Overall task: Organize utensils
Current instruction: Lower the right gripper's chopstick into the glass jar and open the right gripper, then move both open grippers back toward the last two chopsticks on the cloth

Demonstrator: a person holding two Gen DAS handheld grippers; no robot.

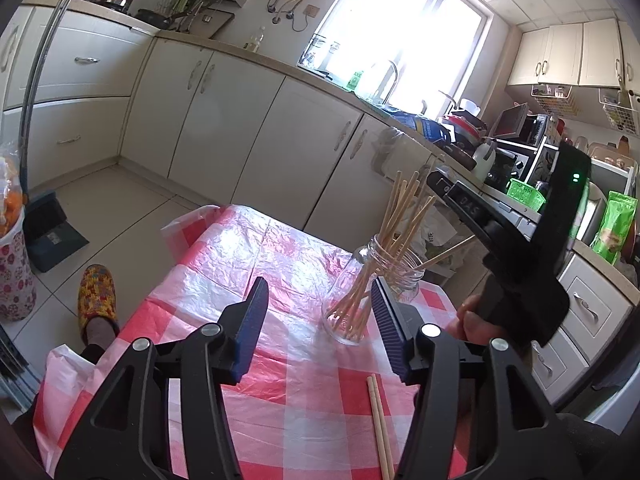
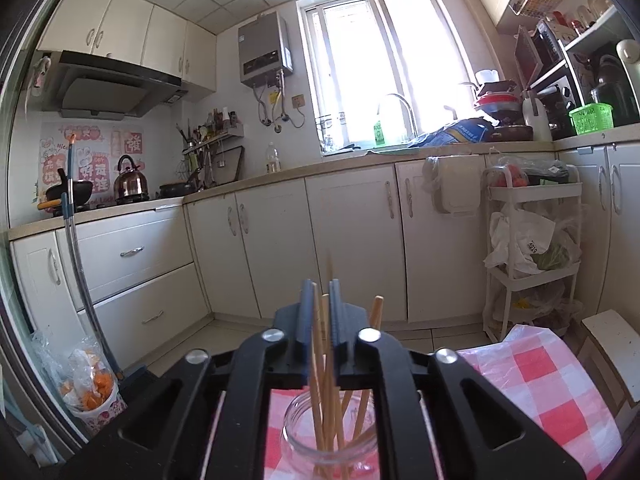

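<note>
— Red-checked plastic cloth covers the counter (image 1: 280, 360); where are the loose utensils?

— Two pale wooden chopsticks (image 1: 379, 424) lie lengthwise just inside the half-open, empty left gripper (image 1: 320, 328), nearer than the right gripper (image 2: 321, 312), narrowly parted around sticks above the clear glass jar (image 1: 370, 296).

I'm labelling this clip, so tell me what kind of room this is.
A home kitchen, most likely: a kettle sits on the stove under a range hood, a sink tap stands by the window, and cabinets run along the counter.
</note>
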